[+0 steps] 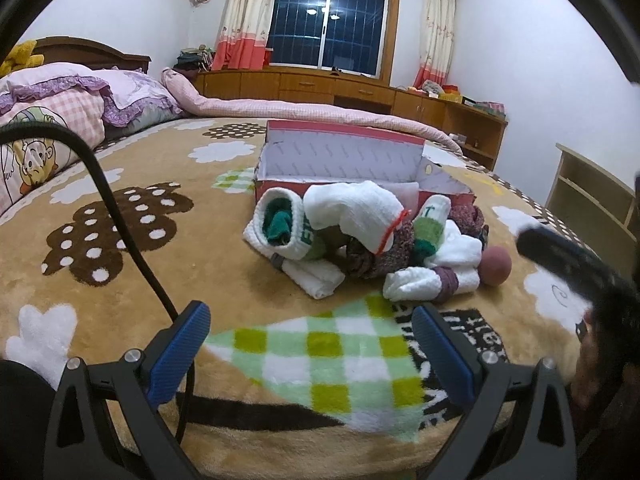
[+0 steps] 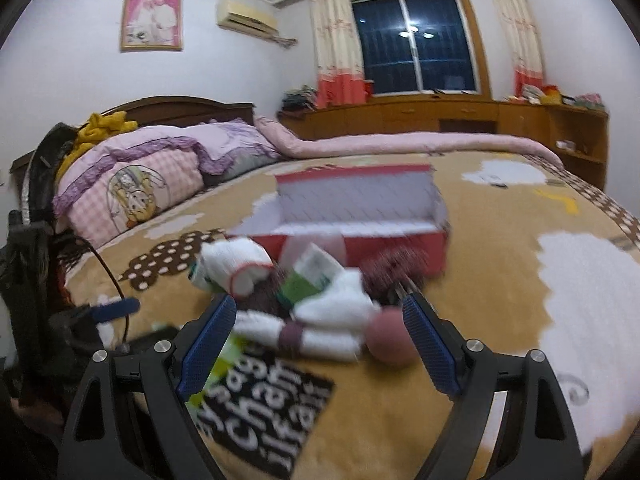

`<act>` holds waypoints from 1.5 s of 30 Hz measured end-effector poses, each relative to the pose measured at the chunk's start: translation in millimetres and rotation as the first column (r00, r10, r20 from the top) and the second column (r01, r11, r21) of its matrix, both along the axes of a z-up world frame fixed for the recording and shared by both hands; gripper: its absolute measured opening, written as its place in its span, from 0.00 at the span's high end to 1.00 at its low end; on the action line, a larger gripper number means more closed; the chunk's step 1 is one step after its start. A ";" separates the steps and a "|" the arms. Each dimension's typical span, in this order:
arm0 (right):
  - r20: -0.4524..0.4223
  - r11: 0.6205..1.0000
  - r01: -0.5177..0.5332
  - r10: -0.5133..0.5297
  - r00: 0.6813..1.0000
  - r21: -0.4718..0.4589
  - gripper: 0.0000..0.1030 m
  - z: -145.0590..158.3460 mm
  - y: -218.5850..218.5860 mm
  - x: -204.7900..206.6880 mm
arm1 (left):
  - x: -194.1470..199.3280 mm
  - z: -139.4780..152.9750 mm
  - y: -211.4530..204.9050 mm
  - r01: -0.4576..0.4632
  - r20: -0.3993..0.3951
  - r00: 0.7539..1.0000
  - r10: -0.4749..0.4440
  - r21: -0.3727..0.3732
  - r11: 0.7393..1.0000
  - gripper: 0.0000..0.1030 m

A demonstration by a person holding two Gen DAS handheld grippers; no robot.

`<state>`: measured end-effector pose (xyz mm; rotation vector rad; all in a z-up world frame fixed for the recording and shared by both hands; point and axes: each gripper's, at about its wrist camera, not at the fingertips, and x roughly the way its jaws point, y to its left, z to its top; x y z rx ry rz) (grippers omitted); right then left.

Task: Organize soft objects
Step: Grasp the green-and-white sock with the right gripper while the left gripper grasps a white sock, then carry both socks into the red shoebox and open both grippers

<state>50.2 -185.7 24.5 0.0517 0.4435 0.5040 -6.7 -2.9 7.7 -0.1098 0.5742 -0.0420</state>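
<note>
The pile of socks (image 1: pixel 360 236) lay on the bed (image 1: pixel 120 280), just in front of the open red box (image 1: pixel 344 160). Both tongs, left (image 1: pixel 310 356) and right (image 2: pixel 320 344), were spread wide and held nothing; a pink ball (image 2: pixel 390 338) sat near the right one.

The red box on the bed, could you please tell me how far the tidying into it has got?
Barely begun. The red box stands open and looks nearly empty. Nothing is in hand: the left tool and right tool are both open. Left to do: the pile of socks and the pink ball beside it, all lying on the blanket.
</note>
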 end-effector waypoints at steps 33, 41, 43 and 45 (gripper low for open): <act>-0.097 0.999 0.003 0.000 0.995 0.032 0.84 -14.1 29.3 58.7 | 23.7 -3.4 28.9 -0.084 -0.030 0.996 0.082 -0.080 0.993 0.32; -0.109 0.998 0.009 -0.002 0.994 0.061 0.84 -13.1 21.9 61.3 | 45.3 -2.3 9.1 0.031 -0.017 0.999 -0.032 -0.082 0.996 0.56; -0.111 0.998 0.011 -0.003 0.994 0.066 0.84 -13.3 20.5 61.0 | 53.2 -13.6 3.0 0.057 -0.078 0.995 -0.065 -0.093 0.994 0.62; -0.106 0.997 0.008 -0.001 0.994 0.071 0.84 -12.0 20.1 60.1 | 51.7 -12.9 -1.5 0.089 -0.075 0.992 -0.099 -0.120 0.989 0.80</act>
